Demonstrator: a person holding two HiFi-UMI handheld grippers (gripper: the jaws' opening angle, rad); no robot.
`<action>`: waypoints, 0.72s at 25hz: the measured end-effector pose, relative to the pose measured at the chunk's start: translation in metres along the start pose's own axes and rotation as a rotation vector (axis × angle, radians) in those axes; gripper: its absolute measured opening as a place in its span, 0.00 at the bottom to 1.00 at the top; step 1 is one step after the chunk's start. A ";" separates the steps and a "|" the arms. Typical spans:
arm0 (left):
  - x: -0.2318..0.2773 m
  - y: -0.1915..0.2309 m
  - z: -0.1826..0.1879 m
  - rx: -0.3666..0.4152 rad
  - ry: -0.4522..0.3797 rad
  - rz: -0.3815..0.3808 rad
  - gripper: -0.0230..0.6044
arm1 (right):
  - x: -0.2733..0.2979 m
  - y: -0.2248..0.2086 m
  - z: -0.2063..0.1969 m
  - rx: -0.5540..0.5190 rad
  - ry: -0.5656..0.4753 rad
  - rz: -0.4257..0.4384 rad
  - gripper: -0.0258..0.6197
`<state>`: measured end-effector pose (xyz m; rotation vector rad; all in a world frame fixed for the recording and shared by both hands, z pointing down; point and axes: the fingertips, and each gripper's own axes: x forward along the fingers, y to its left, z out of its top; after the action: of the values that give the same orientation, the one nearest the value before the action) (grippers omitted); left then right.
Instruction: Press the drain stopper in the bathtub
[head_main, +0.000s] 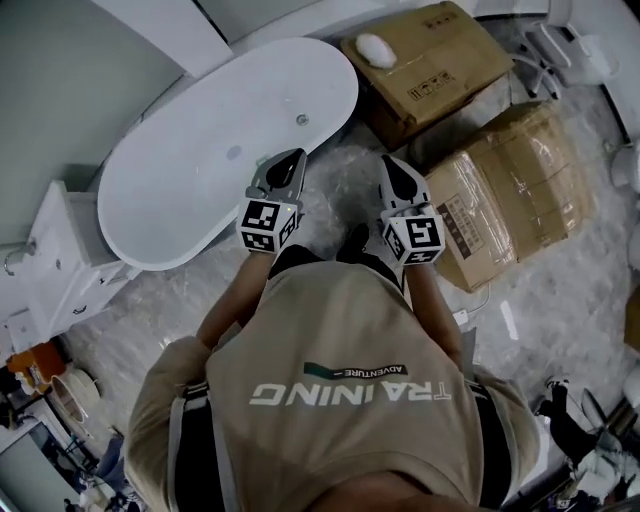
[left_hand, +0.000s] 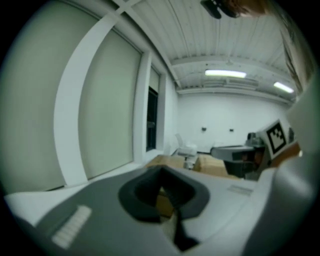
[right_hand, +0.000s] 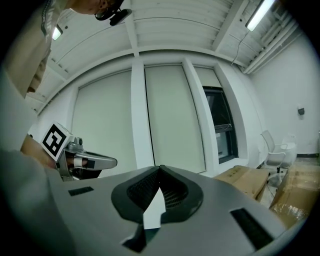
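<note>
A white oval bathtub (head_main: 170, 205) lies on the floor ahead and to the left in the head view. On its bottom is a small grey round drain stopper (head_main: 234, 152), and a chrome fitting (head_main: 301, 119) sits on the far wall. My left gripper (head_main: 291, 157) is held up over the tub's near rim, shut and empty. Held beside it over the floor, my right gripper (head_main: 391, 163) is shut and empty too. Both gripper views look out level across the room, with the left gripper's (left_hand: 161, 170) and the right gripper's (right_hand: 160, 167) jaws closed to a point; the tub does not show there.
Two cardboard boxes (head_main: 430, 62) (head_main: 520, 190) lie to the right of the tub. A white cabinet (head_main: 60, 262) stands at the tub's left end. The floor (head_main: 345, 185) between them is plastic-covered. White chairs (head_main: 560, 45) stand at the back right.
</note>
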<state>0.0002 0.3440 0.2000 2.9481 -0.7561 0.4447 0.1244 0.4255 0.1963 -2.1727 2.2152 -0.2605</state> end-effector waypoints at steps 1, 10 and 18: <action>0.000 0.004 0.002 0.009 0.006 0.023 0.04 | 0.005 -0.002 0.000 0.007 0.002 0.015 0.06; -0.013 0.039 -0.008 -0.018 0.052 0.161 0.04 | 0.033 -0.001 0.004 0.022 -0.009 0.107 0.06; 0.016 0.073 -0.011 -0.085 0.020 0.186 0.04 | 0.074 -0.013 -0.002 -0.002 0.030 0.117 0.06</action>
<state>-0.0245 0.2744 0.2143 2.8029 -1.0250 0.4417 0.1346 0.3521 0.2070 -2.0438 2.3489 -0.2891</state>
